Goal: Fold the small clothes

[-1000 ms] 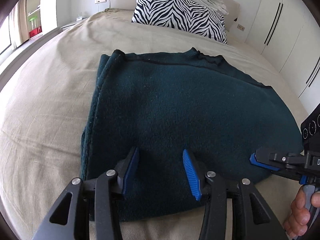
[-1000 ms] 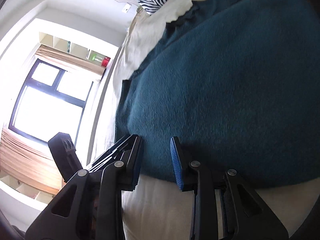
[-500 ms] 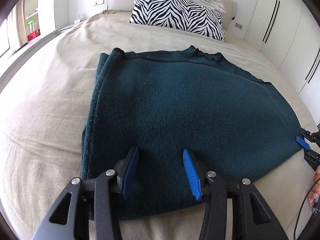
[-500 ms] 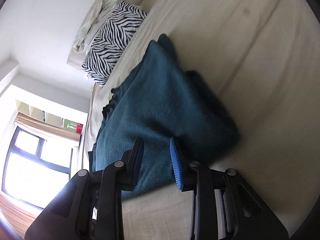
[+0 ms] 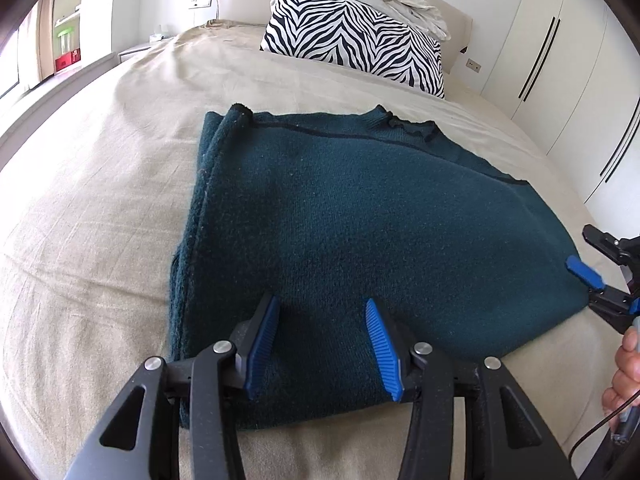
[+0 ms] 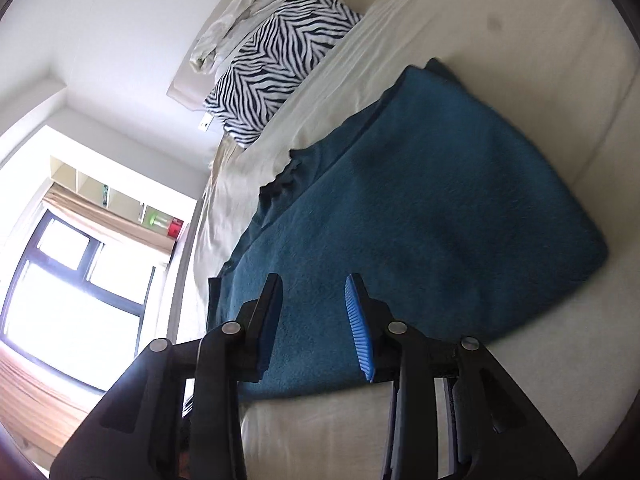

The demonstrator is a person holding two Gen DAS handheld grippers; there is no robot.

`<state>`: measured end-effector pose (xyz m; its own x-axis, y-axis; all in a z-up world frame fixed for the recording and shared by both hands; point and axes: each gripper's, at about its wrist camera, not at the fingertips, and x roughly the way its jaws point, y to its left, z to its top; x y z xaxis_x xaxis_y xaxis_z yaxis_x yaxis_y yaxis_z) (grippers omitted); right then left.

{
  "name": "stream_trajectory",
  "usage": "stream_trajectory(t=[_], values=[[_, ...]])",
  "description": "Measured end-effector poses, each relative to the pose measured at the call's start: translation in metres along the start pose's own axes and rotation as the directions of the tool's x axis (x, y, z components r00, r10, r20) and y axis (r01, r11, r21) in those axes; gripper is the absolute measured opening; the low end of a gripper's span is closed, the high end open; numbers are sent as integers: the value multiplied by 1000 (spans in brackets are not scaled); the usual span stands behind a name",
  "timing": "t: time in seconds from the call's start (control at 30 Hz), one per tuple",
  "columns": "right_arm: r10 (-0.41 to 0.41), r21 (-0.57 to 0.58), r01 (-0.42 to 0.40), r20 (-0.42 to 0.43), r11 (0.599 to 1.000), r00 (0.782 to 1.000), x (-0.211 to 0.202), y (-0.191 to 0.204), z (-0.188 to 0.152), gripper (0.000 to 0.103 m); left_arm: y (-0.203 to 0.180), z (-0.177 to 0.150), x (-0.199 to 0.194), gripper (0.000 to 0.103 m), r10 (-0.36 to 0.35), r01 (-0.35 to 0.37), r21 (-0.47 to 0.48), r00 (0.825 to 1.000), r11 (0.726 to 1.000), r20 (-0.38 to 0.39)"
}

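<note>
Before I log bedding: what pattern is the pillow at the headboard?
Black-and-white zebra-striped pillow; clearest in the left wrist view.

Folded teal sweater (image 6: 432, 200) on bed (image 6: 500, 12), right gripper (image 6: 312, 320) jaws opening, seemingly empty

The left gripper (image 5: 322, 340) is held tilted downward, its jaws parted with nothing gripped. The right gripper (image 6: 314, 320) is opening, empty, its handle grasped by a hand (image 5: 624, 380).
</note>
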<state>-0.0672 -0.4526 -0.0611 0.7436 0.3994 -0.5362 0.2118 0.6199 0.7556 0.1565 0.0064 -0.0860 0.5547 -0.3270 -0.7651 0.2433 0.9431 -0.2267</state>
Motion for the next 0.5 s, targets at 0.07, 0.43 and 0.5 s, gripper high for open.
stream_trajectory(t=[0.07,0.43,0.5], values=[[25,-22,-26,-43,999,999,25,16,-6,48,6,7,-10,50,7,-6,-23,1000,1000,31],[83,-126,-110,-197,986,977,131,84,1,48,41,61,22,49,0,2,-99,1000,995,24],[79,-137,-109,-207,985,975,146,87,8,48,44,58,29,48,-8,10,-102,1000,995,18]])
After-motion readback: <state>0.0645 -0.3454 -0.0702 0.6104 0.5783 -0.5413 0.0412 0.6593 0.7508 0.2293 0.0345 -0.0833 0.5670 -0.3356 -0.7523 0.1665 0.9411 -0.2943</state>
